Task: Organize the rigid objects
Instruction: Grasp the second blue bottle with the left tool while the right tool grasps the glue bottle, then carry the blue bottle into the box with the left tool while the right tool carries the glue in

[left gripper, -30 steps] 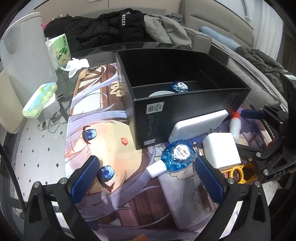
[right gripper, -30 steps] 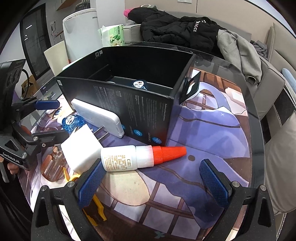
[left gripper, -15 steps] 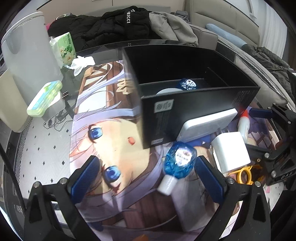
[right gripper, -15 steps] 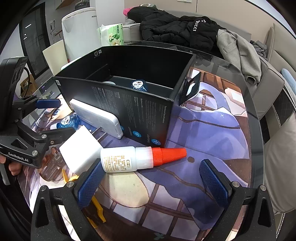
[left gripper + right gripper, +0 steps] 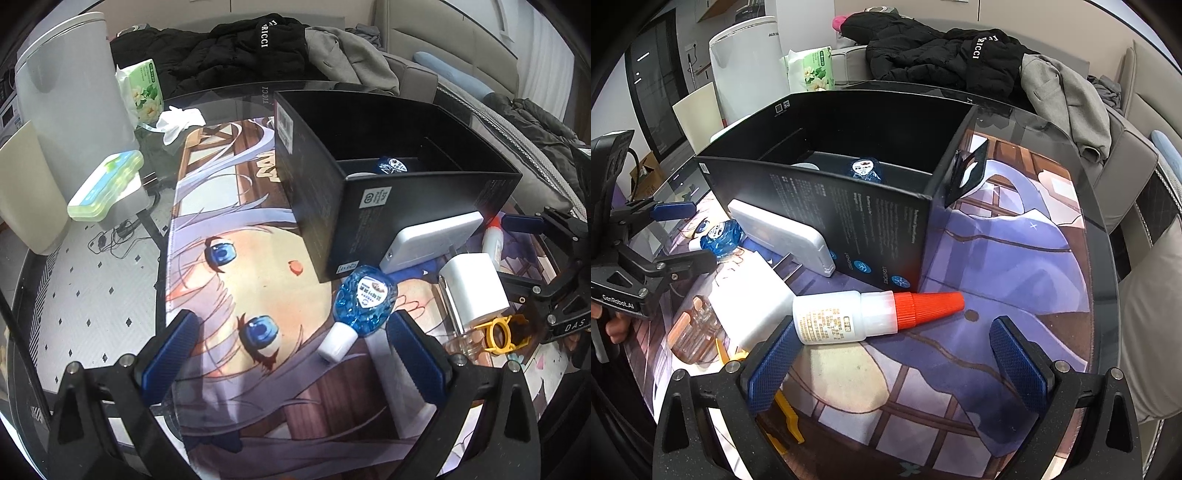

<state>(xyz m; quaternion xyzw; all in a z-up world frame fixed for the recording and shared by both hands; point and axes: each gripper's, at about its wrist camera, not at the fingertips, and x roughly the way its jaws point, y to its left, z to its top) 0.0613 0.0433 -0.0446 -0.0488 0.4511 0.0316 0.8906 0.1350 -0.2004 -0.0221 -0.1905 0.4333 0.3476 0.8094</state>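
Two pairs of fingers hang spread wide and empty over the worktop [image 5: 1052, 192], and which one reaches first turns on what lies between each pair. Largest is the black box [image 5: 388, 206], ahead of both grippers, open at the top, with a blue bottle already inside. Leaning on its near wall is a white power bank [image 5: 783, 232], and beside that a white charger [image 5: 474, 284], off to the right of the left fingers [image 5: 168, 350]. Next in size is the glue bottle [image 5: 849, 315], lying flat just ahead of the right gripper [image 5: 895, 363]: its long axis runs across the gap, white base touching or nearly touching the left finger, red cap pointing toward the right one, so closing now would likely pinch it end to end; a turn of the wrist would take it across its width. Smallest is the blue bottle [image 5: 364, 299], ahead of the left gripper [image 5: 295, 360] and close to its right finger, white cap tilted back toward the camera, body toward the box. I judge the right hand better placed, for the glue.
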